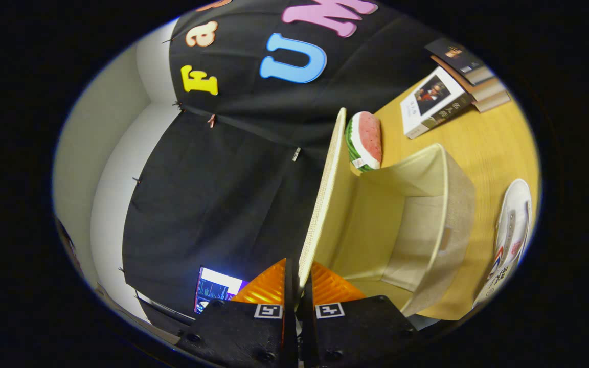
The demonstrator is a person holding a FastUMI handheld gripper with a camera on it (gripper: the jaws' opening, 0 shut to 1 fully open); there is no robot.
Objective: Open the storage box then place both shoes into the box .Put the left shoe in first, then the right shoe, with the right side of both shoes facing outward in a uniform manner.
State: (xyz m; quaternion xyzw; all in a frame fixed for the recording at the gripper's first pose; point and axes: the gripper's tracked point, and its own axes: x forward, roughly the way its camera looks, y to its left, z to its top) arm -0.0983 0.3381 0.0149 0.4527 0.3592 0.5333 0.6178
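My gripper [298, 278] is shut on the lid [325, 194] of the beige fabric storage box [443, 225]; both fingers pinch the lid's edge between them. The lid is swung up and stands away from the box, whose pale inside lies open just beyond the fingers. The whole view is rolled sideways. A white shoe [512, 240] with red and blue marks lies on the wooden table [483, 148], on the far side of the box from the lid.
A watermelon-slice toy [367, 140] stands right behind the box by the lid's far end. Several books [435, 102] lie stacked farther back on the table. A lit screen [215, 289] glows beside the fingers, below the cloth wall.
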